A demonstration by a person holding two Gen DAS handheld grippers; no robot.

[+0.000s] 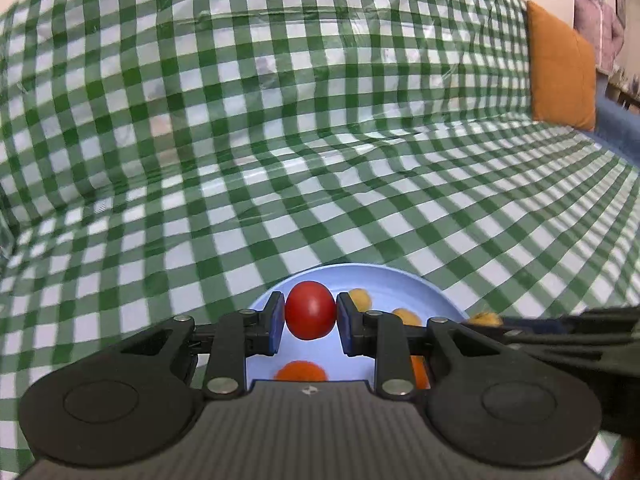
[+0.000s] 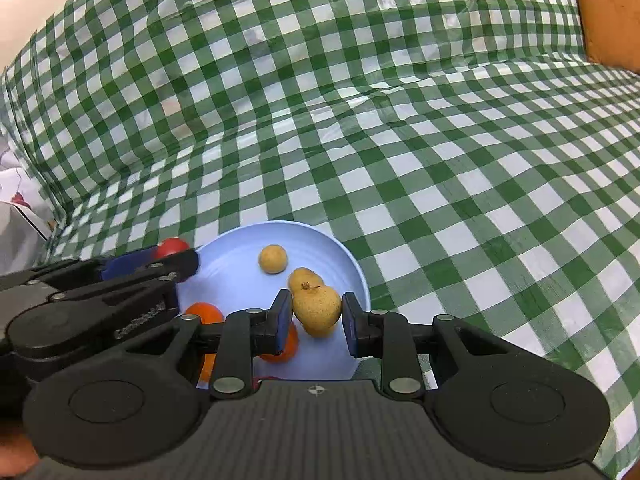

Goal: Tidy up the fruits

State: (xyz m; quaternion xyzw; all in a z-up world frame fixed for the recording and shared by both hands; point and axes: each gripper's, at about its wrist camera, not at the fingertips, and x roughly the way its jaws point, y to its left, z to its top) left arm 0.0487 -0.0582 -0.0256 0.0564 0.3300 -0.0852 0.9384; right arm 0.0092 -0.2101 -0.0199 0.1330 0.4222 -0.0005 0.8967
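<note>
Green-and-white checked cloth (image 1: 320, 160) covers the whole work surface and rises into a soft, wrinkled backrest behind; an orange cushion (image 1: 560, 64) stands at the far right, and a person stands beyond it.

A pale blue plate (image 2: 240, 276) lies on the cloth and holds small tan fruits (image 2: 273, 259) and orange fruits (image 2: 204, 314).

The left gripper (image 1: 311, 316) pinches a red tomato (image 1: 311, 310) across its middle, above the plate. The right gripper (image 2: 316, 312) pinches a tan, speckled fruit (image 2: 317, 309) at its widest part, also over the plate.

Handling, as judged: both fruits look light, round and smooth, so they can roll or slip. The tomato likely bruises under hard pressure; grip at the widest girth. The loose cloth likely gives uneven support, so fruit released outside the plate may roll.
</note>
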